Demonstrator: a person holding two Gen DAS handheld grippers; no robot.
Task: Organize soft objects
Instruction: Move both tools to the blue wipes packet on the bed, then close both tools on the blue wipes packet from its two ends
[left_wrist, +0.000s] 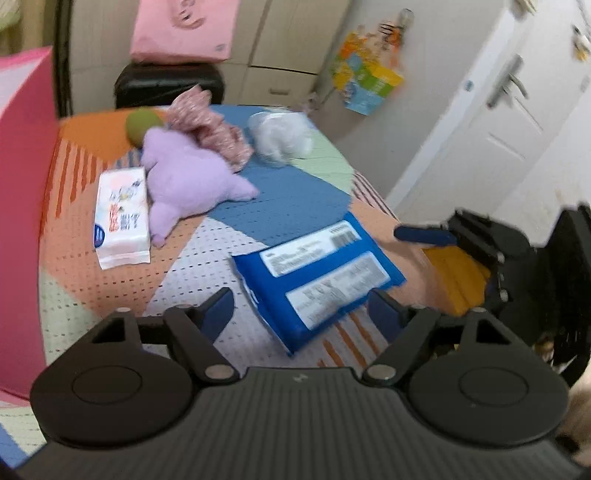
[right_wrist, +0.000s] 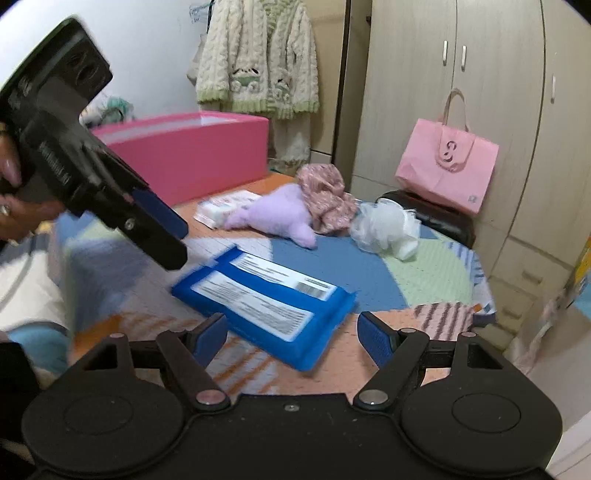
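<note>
Wipes pack (left_wrist: 314, 277), blue and flat, lies near on the patterned desk (left_wrist: 173, 273). Both tools, left tool (left_wrist: 301, 308) and right tool (right_wrist: 293, 334), hang with jaws apart, empty. Best pinch its 2 long edges squarely, then lift toward the pink bin (right_wrist: 192, 151).

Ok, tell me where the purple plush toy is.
In both wrist views the purple plush toy lies mid-table, between the white tissue pack and pink floral cloth.

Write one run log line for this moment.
left gripper: jaws open, empty | right gripper: jaws open, empty | both near blue pack | pink box: behind
</note>
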